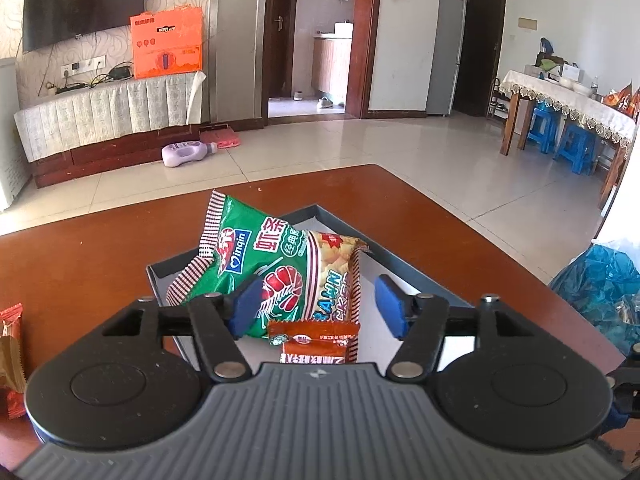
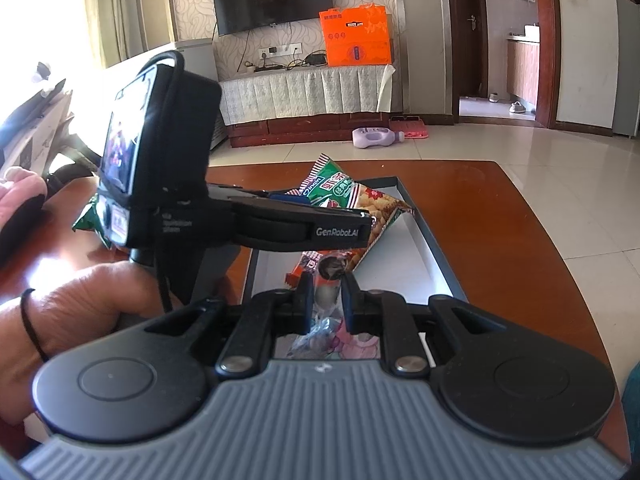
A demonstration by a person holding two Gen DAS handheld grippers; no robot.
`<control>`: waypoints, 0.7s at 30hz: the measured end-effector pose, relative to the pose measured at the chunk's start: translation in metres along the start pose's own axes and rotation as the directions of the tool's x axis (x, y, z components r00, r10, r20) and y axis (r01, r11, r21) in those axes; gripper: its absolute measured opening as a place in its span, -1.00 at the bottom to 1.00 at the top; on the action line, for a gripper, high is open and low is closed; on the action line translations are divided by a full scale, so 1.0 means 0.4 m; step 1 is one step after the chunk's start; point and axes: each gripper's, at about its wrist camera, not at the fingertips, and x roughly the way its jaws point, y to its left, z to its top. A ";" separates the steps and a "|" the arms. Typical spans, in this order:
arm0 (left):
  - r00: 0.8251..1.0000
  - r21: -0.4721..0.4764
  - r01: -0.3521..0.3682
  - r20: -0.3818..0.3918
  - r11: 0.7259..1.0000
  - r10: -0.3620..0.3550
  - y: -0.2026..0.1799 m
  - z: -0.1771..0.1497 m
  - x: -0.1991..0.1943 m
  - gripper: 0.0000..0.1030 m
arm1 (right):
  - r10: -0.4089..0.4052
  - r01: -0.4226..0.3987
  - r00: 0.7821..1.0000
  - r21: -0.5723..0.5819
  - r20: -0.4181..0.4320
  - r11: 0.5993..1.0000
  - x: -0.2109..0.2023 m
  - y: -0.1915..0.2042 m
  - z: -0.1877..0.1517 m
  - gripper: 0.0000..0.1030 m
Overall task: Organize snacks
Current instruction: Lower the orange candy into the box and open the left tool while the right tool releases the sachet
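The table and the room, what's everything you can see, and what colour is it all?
prawn cracker bag: one, green, leaning in the box
box: one, dark rim, white inside, on the table
table: one, reddish-brown
small snack packet: one, orange-red, in the box
clear wrapped snack: one, in the right gripper
bottle: one, lilac, on the floor
stools: two, blue
left gripper: open
right gripper: shut on the snack

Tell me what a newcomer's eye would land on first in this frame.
The green prawn-cracker bag grabs attention, propped up inside the shallow box on the brown table, behind the open left gripper. Next, the right gripper is shut on a small clear candy packet over the box.
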 end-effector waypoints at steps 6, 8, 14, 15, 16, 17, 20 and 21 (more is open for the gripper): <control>1.000 0.000 0.001 0.003 1.000 -0.001 -0.004 0.001 -0.009 0.37 | -0.001 0.001 1.000 -0.004 0.001 1.000 0.006 0.003 -0.002 -0.66; 1.000 -0.004 -0.005 0.008 1.000 0.005 0.000 0.003 -0.011 0.37 | -0.003 0.003 1.000 -0.002 0.001 1.000 0.007 0.001 -0.002 -0.66; 0.999 -0.011 -0.020 0.025 1.000 0.021 0.012 0.016 -0.024 0.44 | -0.022 0.022 1.000 0.008 0.006 1.000 0.010 -0.001 -0.006 -0.66; 0.999 -0.007 -0.025 0.028 1.000 0.026 0.012 0.017 -0.028 0.44 | -0.026 0.026 1.000 0.009 0.005 1.000 0.014 -0.003 -0.006 -0.66; 0.999 -0.004 -0.031 0.030 1.000 0.031 0.013 0.019 -0.031 0.44 | -0.032 0.032 0.999 0.011 0.004 0.999 0.018 -0.005 -0.006 -0.66; 0.999 -0.001 -0.035 0.034 0.999 0.035 0.014 0.020 -0.034 0.45 | -0.038 0.038 0.999 0.013 0.005 0.999 0.021 -0.006 -0.006 -0.66; 0.999 -0.002 -0.037 0.037 0.999 0.037 0.016 0.020 -0.042 0.45 | -0.053 0.053 0.999 0.012 0.005 0.999 0.031 -0.006 -0.006 -0.66; 0.999 -0.002 -0.038 0.037 0.999 0.038 0.017 0.020 -0.044 0.45 | -0.055 0.055 0.998 0.011 0.004 0.998 0.035 -0.004 -0.007 -0.66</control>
